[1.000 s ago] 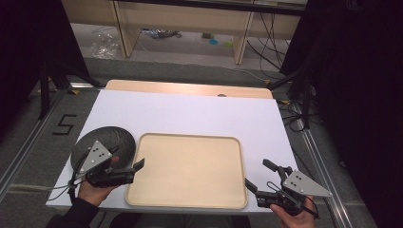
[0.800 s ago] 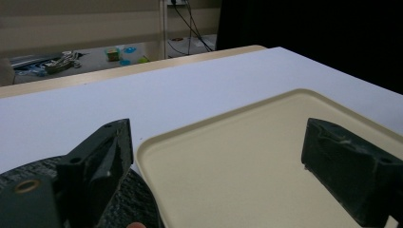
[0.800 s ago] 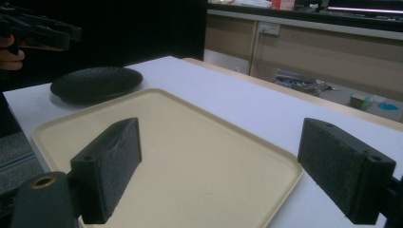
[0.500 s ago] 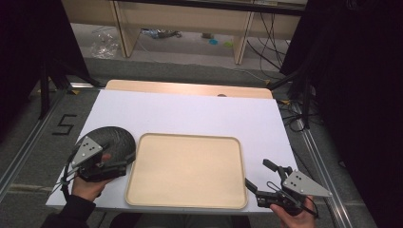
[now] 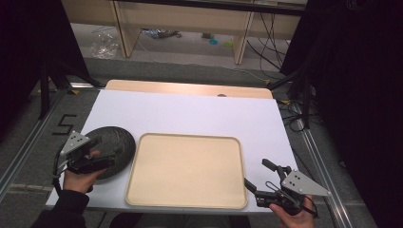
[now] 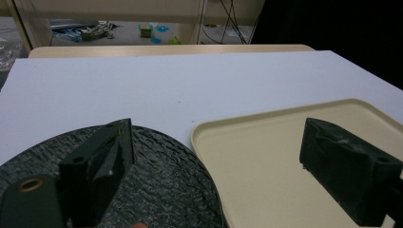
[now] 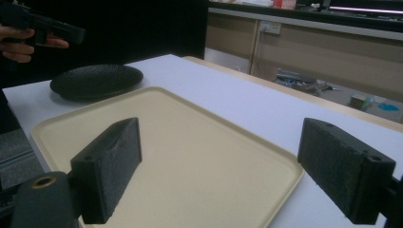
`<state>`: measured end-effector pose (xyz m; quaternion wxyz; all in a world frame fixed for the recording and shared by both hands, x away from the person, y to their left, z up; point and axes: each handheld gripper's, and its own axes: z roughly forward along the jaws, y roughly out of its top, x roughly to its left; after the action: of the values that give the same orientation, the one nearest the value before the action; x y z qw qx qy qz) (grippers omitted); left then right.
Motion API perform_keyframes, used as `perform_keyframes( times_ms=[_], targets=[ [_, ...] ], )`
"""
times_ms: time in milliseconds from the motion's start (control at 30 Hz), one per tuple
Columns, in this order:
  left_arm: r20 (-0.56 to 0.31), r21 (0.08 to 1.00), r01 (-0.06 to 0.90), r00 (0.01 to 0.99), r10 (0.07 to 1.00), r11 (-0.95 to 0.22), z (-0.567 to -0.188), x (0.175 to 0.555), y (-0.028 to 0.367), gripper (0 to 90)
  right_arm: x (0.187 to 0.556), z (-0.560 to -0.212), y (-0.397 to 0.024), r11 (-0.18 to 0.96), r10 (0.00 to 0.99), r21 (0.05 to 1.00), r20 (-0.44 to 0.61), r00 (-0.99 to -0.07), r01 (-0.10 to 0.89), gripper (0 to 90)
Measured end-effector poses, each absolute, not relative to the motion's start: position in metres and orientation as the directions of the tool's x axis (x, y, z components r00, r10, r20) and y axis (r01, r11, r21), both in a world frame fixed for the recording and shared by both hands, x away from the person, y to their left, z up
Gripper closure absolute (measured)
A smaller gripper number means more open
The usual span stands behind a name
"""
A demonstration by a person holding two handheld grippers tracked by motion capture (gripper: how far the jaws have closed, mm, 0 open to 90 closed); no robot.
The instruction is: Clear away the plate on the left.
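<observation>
A black textured plate (image 5: 114, 142) lies on the white board at the near left. In the left gripper view the plate (image 6: 166, 185) sits close below. A bare beige tray (image 5: 187, 171) lies just right of the plate, their rims almost touching. My left gripper (image 5: 110, 157) hovers over the plate's near side, open and holding nothing. Its left jaw stands above the plate and its right jaw above the tray (image 6: 266, 152). My right gripper (image 5: 259, 175) rests at the tray's near right corner, open and aimed across the tray (image 7: 204, 156) toward the plate (image 7: 97, 80).
The white board (image 5: 199, 114) covers a wooden table (image 5: 190, 88). Beyond the table stand shelf legs, with litter on the floor. Cables (image 5: 294, 118) hang off the right side. Metal rails run along both sides.
My left gripper has drawn back left from the tray's edge and now sits over the plate. The right gripper has stayed put.
</observation>
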<state>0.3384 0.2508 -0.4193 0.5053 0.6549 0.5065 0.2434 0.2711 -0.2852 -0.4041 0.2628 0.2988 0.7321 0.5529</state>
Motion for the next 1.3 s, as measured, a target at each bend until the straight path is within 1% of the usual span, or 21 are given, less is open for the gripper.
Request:
perform_keyframes(
  times_ms=[33,133,200,367,567,733,833,867,933,1067,1133,1167,1233,1300],
  targets=[
    [-0.191,0.906,0.424,0.366,0.911,0.019,-0.420,0.339,0.252,10.8,0.270,-0.404,-0.285,0.206,0.728,0.965,-0.041,-0.685,0.161,15.7],
    [-0.189,0.899,0.439,0.357,0.915,0.015,-0.422,0.343,0.254,10.8,0.270,-0.404,-0.285,0.207,0.726,0.965,-0.041,-0.687,0.161,15.7],
    [-0.188,0.893,0.451,0.344,0.920,0.014,-0.424,0.347,0.256,10.8,0.271,-0.404,-0.285,0.209,0.728,0.967,-0.057,-0.683,0.143,15.7],
    [-0.198,0.883,0.468,0.324,0.925,0.025,-0.428,0.357,0.264,10.9,0.271,-0.404,-0.284,0.210,0.728,0.967,-0.058,-0.683,0.142,15.8],
    [-0.187,0.871,0.492,0.285,0.940,0.024,-0.432,0.367,0.277,11.0,0.271,-0.404,-0.284,0.213,0.725,0.966,-0.057,-0.686,0.145,15.8],
    [-0.226,0.853,0.518,0.258,0.940,0.063,-0.437,0.374,0.292,11.6,0.271,-0.405,-0.285,0.212,0.728,0.967,-0.059,-0.683,0.143,15.9],
    [-0.246,0.844,0.531,0.248,0.937,0.081,-0.438,0.376,0.299,12.1,0.271,-0.405,-0.286,0.216,0.722,0.963,-0.046,-0.690,0.162,15.9],
    [-0.249,0.838,0.540,0.244,0.937,0.082,-0.439,0.377,0.301,12.1,0.272,-0.405,-0.287,0.222,0.724,0.964,-0.063,-0.687,0.145,15.9],
    [-0.252,0.834,0.546,0.246,0.936,0.081,-0.441,0.380,0.304,12.1,0.271,-0.407,-0.287,0.206,0.719,0.964,-0.035,-0.694,0.165,15.9],
    [-0.275,0.822,0.558,0.216,0.937,0.113,-0.443,0.381,0.314,12.5,0.273,-0.407,-0.292,0.221,0.734,0.961,-0.053,-0.677,0.164,15.9],
    [-0.272,0.818,0.565,0.212,0.939,0.109,-0.445,0.379,0.320,12.6,0.272,-0.406,-0.291,0.199,0.735,0.965,-0.034,-0.677,0.168,16.0],
    [-0.275,0.815,0.569,0.205,0.939,0.114,-0.446,0.379,0.324,12.5,0.274,-0.406,-0.290,0.191,0.731,0.971,-0.043,-0.681,0.144,16.1],
    [-0.294,0.804,0.578,0.184,0.938,0.138,-0.448,0.378,0.331,12.6,0.272,-0.404,-0.289,0.222,0.727,0.961,-0.049,-0.685,0.166,16.1],
    [-0.314,0.796,0.582,0.163,0.935,0.165,-0.450,0.377,0.340,12.6,0.272,-0.405,-0.286,0.206,0.723,0.969,-0.058,-0.688,0.134,16.0]
  ],
)
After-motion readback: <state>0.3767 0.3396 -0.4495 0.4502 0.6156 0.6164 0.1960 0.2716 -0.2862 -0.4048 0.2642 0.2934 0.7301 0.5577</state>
